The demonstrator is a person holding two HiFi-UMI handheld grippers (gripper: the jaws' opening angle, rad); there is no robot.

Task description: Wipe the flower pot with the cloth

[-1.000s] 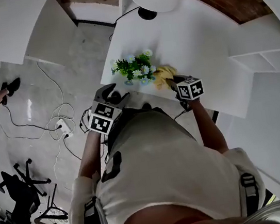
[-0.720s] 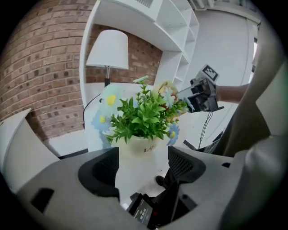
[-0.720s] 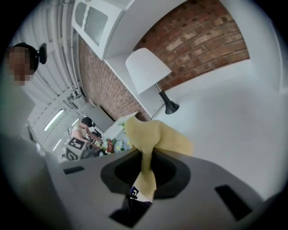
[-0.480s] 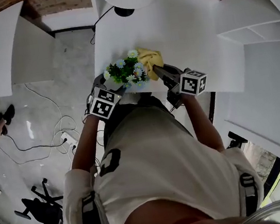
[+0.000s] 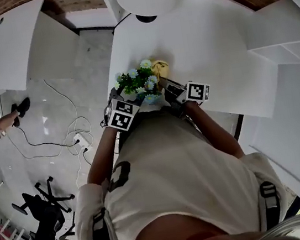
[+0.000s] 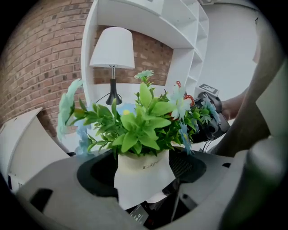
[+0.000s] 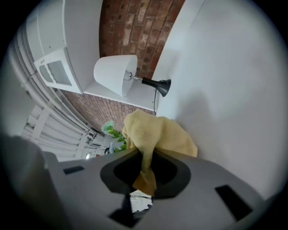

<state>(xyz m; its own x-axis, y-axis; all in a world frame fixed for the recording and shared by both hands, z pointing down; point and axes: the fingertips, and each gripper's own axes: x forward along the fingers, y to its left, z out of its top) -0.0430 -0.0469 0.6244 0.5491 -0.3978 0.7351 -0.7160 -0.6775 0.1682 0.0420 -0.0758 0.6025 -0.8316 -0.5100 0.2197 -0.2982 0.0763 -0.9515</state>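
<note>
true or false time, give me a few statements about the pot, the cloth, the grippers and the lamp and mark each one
1. The right gripper is shut on the cloth. True.
2. The flower pot stands between the jaws of the left gripper. True; those jaws have just been opening and stand wide around the pot, not pressing on it.
3. The lamp has a black shade. False: the shade is white; only the stem and base are dark.
4. The cloth is draped over the lamp. False: it hangs bunched from the right gripper, close beside the plant.
5. The wall behind the lamp is brick. True.
</note>
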